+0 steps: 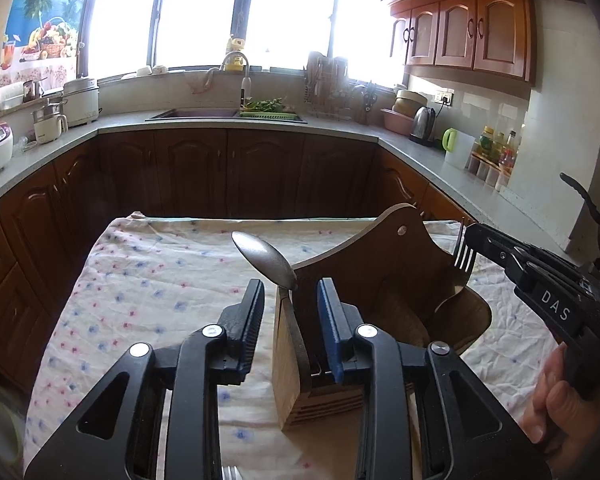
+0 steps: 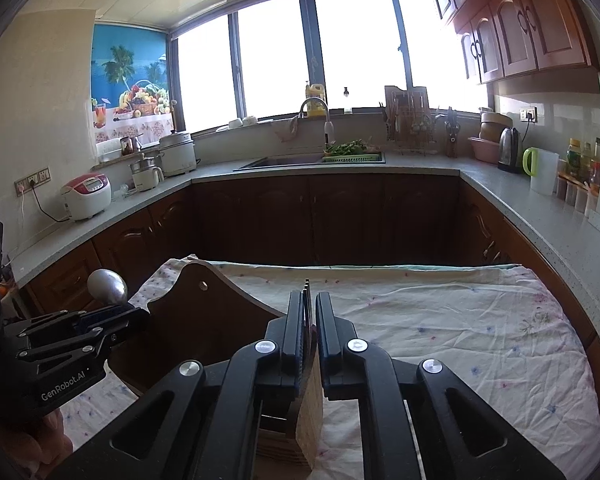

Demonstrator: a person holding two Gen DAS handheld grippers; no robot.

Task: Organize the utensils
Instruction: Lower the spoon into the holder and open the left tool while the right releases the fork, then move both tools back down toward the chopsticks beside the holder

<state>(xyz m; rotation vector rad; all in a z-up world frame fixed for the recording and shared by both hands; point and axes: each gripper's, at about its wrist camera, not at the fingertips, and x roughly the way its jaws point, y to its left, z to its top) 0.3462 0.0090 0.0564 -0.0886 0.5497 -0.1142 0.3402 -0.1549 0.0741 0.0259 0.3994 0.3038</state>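
Two hand-held grippers at my wooden holder [image 1: 380,280].
Left hand-held gripper [image 1: 290,304] stands open around my spoon [image 1: 266,258]; right hand-held gripper [image 2: 309,314] barely parted beside my fork [image 1: 464,256].

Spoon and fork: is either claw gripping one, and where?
Left claw: nothing; the spoon stands in the holder between its open fingers. Right claw: the fork sits between the pads by its neck, a gap beside it, so likely not gripped.

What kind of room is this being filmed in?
A home kitchen, almost certainly. A sink with a curved faucet sits under wide windows, wooden cabinets line the walls, and a rice cooker and an electric kettle stand on the countertop.
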